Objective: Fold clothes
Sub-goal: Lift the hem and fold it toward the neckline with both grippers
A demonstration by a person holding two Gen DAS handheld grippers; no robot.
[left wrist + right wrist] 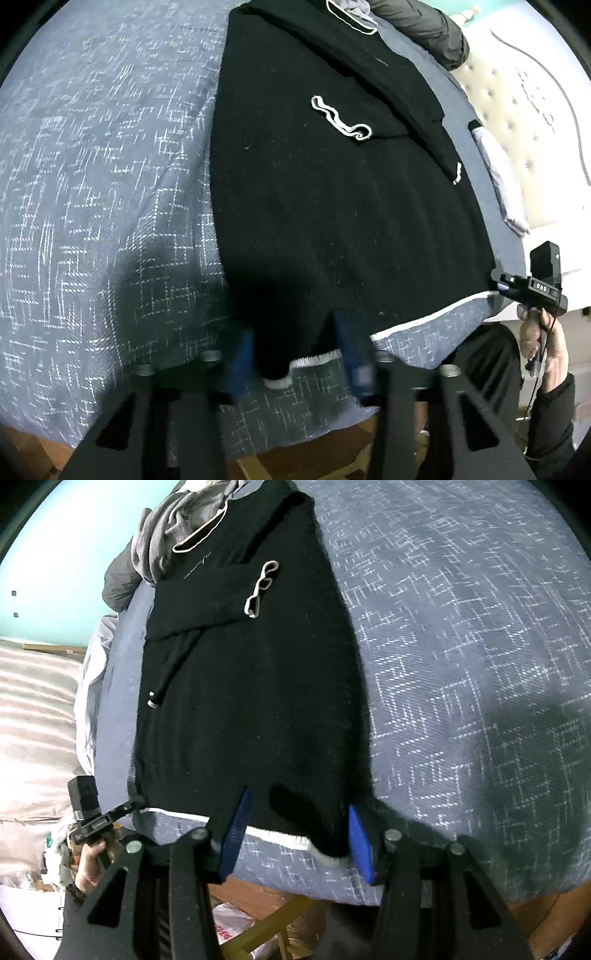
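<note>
**Both grippers at the sweater's hem**

A black sweater (pixel 332 206) lies flat on a blue patterned blanket (pixel 92 184), sleeves folded across its front. The left gripper (pixel 299 350) straddles one corner of the white-edged hem (pixel 314 360); the cloth sits between its blue fingers (pixel 354 354), but blur hides whether they press it, so I cannot tell. The right gripper (pixel 297 834) straddles the other hem corner, its fingers (pixel 360 843) apart, touching nothing. Beyond the fingers, past the collar, grey clothes (pixel 173 528) lie heaped.
</note>
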